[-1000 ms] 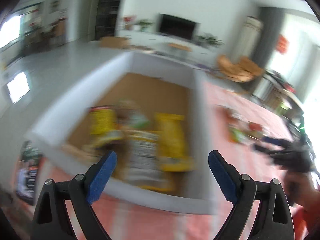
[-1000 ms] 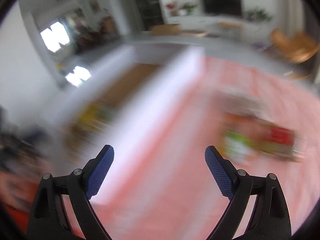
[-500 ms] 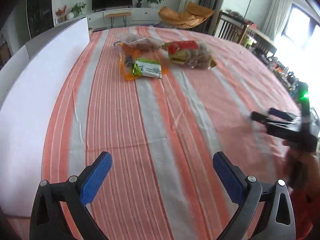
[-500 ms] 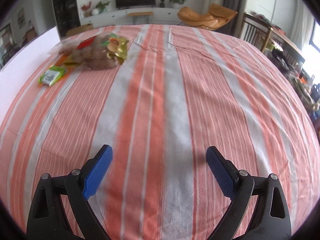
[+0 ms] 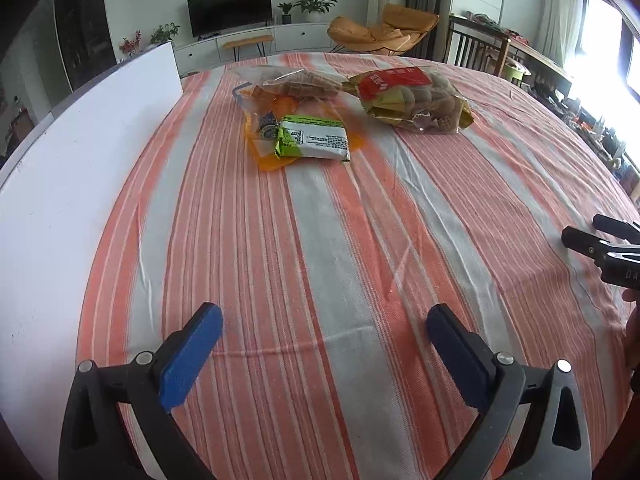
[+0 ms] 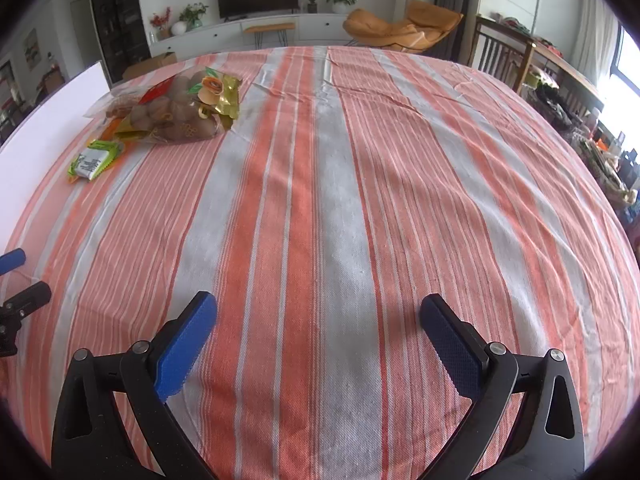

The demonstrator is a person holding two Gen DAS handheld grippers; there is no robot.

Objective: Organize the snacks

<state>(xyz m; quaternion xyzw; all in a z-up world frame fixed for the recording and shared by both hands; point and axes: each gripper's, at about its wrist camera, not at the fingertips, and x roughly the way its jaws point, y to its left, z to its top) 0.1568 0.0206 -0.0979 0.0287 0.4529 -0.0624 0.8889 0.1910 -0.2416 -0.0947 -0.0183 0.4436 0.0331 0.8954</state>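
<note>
Four snack packets clustered at the far left of a table under an orange-and-white striped cloth (image 5: 360, 264), close beside the tall white wall of a box (image 5: 80, 168) along the left edge.

Nearest of the cluster: a flat green-and-white foil packet (image 5: 314, 142), back side up, with a white panel of fine print and a barcode, too small to read; also seen in the right wrist view (image 6: 93, 162). Lying on top of a flat orange packet (image 5: 264, 156), mostly covered, with a round blue-and-yellow emblem showing at its left; wording not legible.

Just beyond, touching: a clear plastic bag of brown wafer-like pieces (image 5: 296, 82), no label visible.

To the right of these: a bulging clear bag of round brown biscuits with gold foil ends (image 5: 412, 100) and a red label bearing white characters, not readable at this size; from the right wrist view (image 6: 180, 114), an orange flower print on the gold end.

Left gripper (image 5: 322, 324) near the table's front edge, blue-padded jaws just opened to full spread, nothing between them, only cloth below. Right gripper (image 6: 318, 314) likewise just opened wide and empty, over bare cloth to the right, well apart from the snacks.
</note>
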